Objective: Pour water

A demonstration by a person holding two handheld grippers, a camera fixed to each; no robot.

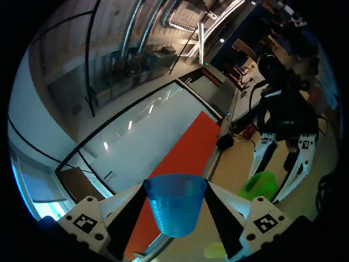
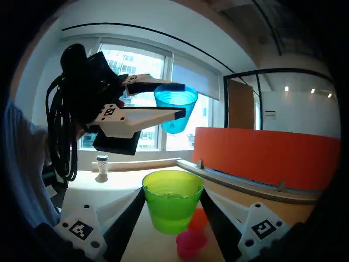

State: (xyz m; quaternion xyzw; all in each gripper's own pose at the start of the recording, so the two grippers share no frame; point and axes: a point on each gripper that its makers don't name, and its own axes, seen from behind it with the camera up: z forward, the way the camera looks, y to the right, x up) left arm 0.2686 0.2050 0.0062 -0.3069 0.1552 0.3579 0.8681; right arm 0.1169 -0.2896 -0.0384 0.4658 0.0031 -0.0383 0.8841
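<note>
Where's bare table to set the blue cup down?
Bare table between the jar and the green cup would likely take the blue cup. Crowded at the green cup's base: orange cup and pink cup.

Translucent blue cup (image 1: 176,204), translucent green cup (image 2: 172,201), pink cup (image 2: 190,244), orange divider (image 2: 266,153), white left claw (image 1: 176,187) with black-and-white square tags (image 1: 85,222)

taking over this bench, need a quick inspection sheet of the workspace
surface: pale tabletop, no spill seen
job's things: blue cup held high, near upright; green cup lower, seems to hold some liquid
clutter: pink cup and orange cup on the tabletop; small lidded jar on the ledge
grippers: left gripper shut on blue cup; right gripper shut on green cup
cables: black bundle hanging behind the left gripper
surroundings: orange divider, windows, ceiling pipes
</note>
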